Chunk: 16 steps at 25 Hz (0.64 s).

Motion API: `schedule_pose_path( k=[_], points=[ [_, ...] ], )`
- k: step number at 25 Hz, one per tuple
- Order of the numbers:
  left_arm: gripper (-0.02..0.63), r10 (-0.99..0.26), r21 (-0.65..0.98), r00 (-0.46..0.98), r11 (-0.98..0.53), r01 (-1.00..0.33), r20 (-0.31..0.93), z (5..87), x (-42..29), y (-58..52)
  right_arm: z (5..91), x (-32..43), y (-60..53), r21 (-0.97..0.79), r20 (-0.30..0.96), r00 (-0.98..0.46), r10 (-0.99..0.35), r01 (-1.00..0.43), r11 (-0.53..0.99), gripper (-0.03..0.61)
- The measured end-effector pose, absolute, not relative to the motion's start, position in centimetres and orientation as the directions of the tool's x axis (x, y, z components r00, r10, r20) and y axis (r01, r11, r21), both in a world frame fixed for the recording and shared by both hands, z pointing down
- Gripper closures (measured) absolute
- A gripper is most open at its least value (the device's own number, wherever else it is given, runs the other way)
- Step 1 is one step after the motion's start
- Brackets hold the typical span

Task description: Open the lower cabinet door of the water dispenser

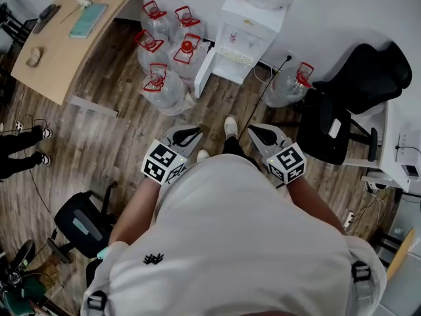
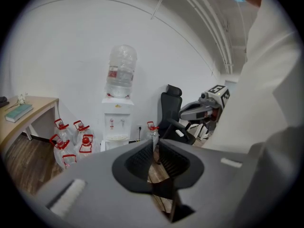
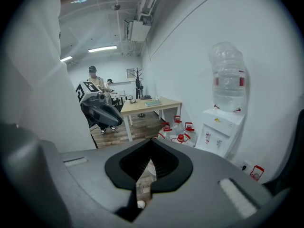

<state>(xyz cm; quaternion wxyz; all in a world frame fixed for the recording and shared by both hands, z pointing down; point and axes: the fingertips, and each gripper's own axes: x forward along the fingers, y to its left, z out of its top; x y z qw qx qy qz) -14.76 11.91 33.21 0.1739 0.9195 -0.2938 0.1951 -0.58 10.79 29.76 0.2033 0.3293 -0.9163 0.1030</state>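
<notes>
Underfoot, wood-plank floor (image 1: 105, 130); left to right by the white wall (image 1: 342, 12): desk (image 1: 66, 45), red-capped water jugs (image 1: 164, 78), water dispenser (image 1: 247, 35), black chair (image 1: 355, 91). Left gripper (image 2: 153, 144): jaws drawn together, nothing held. Right gripper (image 3: 151, 148): jaws closed, empty. Water dispenser stands well ahead of both, long axis upright, front facing the person.
</notes>
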Motion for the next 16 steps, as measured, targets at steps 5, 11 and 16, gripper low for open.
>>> schedule_pose_path(
  k=[5, 11, 16],
  points=[
    [0.518, -0.476, 0.205, 0.749, -0.764, -0.612, 0.461, 33.3, -15.2, 11.9, 29.7, -0.8, 10.5, -0.049, 0.448, -0.696, -0.561, -0.646, 0.762, 0.577],
    [0.518, -0.503, 0.204, 0.739, -0.747, -0.633, 0.449, 33.4, -16.3, 11.5, 30.0, -1.6, 10.4, -0.04, 0.462, -0.7, -0.544, -0.63, 0.776, 0.577],
    [0.518, -0.528, 0.203, 0.724, -0.727, -0.655, 0.445, 33.5, -17.6, 11.6, 29.9, -2.4, 10.2, -0.027, 0.463, -0.701, -0.542, -0.623, 0.782, 0.577]
  ],
)
